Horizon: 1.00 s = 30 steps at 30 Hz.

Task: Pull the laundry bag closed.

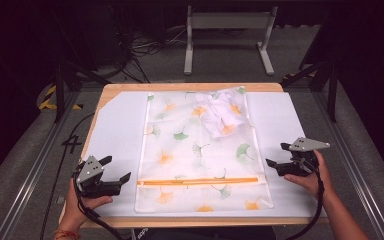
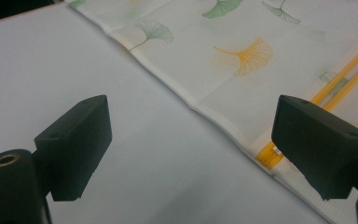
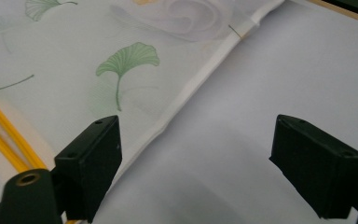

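White-covered table (image 1: 115, 125), dark room

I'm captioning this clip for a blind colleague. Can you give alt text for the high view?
A translucent ginkgo-leaf bag with an orange zipper lies flat on a white table mat, white cloth bundled inside. An open left gripper and right gripper flank it.
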Motion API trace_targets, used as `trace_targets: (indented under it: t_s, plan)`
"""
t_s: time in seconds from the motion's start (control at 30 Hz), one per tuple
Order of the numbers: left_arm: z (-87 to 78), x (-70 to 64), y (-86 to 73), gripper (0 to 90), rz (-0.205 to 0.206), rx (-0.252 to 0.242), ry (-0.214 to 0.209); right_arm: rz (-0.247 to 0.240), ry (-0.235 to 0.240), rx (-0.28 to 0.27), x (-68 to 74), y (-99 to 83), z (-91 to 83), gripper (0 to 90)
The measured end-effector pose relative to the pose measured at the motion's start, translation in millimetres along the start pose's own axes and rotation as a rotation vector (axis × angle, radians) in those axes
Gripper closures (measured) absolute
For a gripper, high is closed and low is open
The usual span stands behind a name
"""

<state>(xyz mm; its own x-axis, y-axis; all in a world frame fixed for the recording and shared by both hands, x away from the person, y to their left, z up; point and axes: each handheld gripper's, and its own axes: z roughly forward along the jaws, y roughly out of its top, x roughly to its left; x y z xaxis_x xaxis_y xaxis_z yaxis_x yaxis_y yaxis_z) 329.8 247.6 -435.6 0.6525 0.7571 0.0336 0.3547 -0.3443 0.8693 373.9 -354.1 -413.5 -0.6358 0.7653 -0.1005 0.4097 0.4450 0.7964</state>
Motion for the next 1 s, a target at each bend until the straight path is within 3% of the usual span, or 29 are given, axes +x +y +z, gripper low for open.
trace_targets:
  t_s: [0.2,0.47,0.6,0.73,0.87,1.0]
  plan:
    - [1.4,-2.9,-3.7,14.7,0.010,0.025,0.002,-0.010,0.022,-0.023,6.3,3.5,0.4,17.0]
    - [-4.2,-11.2,-10.4,20.6,0.035,0.007,0.024,-0.073,0.028,-0.009,22.8,15.9,7.0,23.0]
    - [-4.9,-19.0,-12.9,23.7,0.045,0.009,0.012,-0.113,0.044,-0.004,34.2,22.7,13.6,30.4]
    - [-5.9,-28.8,-14.4,27.5,0.069,0.030,-0.008,-0.182,0.105,-0.002,49.7,34.2,20.2,43.4]
    - [-8.3,-35.6,-17.4,37.3,0.083,0.052,-0.036,-0.224,0.156,-0.018,64.5,47.5,25.5,49.4]
    - [-10.5,-39.4,-20.7,56.4,0.103,0.070,-0.079,-0.263,0.192,-0.011,81.1,61.6,36.7,54.2]
